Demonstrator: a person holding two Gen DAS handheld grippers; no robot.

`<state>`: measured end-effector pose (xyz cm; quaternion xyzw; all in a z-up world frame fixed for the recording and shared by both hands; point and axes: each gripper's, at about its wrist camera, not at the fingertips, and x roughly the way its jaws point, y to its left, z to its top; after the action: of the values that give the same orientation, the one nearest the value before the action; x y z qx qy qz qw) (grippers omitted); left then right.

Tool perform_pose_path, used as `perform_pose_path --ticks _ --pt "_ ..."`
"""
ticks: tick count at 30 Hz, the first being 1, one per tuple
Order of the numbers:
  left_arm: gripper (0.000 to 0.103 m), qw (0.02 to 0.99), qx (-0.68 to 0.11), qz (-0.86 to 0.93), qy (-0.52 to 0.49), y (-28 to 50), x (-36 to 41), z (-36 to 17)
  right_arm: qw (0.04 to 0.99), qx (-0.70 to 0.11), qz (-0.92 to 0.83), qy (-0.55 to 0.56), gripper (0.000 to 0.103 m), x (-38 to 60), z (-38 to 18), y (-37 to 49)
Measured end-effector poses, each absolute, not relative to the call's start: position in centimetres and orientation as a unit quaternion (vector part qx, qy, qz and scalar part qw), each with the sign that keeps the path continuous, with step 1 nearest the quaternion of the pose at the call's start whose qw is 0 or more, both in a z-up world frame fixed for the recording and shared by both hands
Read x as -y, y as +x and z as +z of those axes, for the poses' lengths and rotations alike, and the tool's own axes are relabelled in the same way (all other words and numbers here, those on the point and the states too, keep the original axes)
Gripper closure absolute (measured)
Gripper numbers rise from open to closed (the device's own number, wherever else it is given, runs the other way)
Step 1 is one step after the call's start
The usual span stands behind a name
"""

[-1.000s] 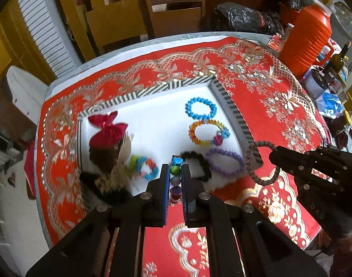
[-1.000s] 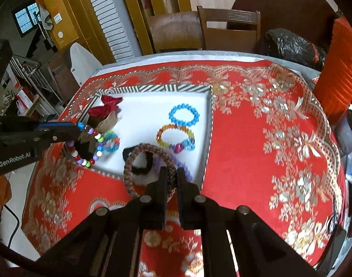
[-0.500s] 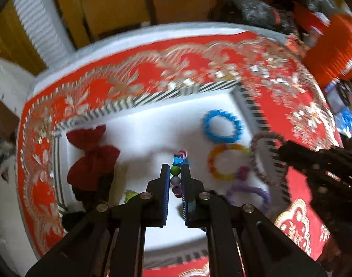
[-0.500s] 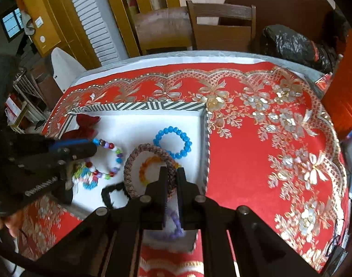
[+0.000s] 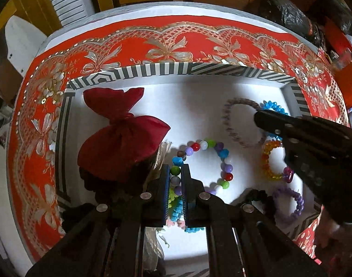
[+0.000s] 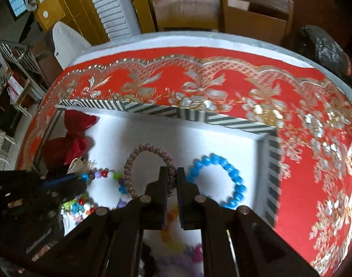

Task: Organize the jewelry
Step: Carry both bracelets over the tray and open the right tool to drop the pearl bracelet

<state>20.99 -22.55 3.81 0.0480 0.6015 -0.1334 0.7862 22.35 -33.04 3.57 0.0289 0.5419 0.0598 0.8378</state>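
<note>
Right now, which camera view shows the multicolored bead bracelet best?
The left wrist view: nearly the whole multicolored bead bracelet shows, pinched by the left gripper over the white tray. The right wrist view shows only part, blurred.

Table (image 6: 199, 39) — red cloth (image 6: 302, 161), seemingly striped tray (image 6: 166, 110)

black angular left gripper (image 5: 176, 180) and right gripper (image 6: 170, 180), silver round screws, blue-lined fingers (image 5: 166, 184)
</note>
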Motion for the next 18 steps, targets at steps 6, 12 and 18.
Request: perform_pose_path --ticks 6,12,18 --pt "0.103 0.783 -0.608 -0.129 0.037 22.0 22.6 3.0 0.832 -0.551 0.051 0.038 0.096 33.1 2.2 24.0" --pt "0.103 0.785 -0.606 -0.121 0.043 22.3 22.6 2.8 0.837 -0.541 0.057 0.049 0.096 33.2 2.0 24.4" --pt "0.103 0.794 -0.594 -0.125 0.040 22.3 23.2 3.3 0.841 -0.530 0.068 0.081 0.076 34.0 2.7 23.6"
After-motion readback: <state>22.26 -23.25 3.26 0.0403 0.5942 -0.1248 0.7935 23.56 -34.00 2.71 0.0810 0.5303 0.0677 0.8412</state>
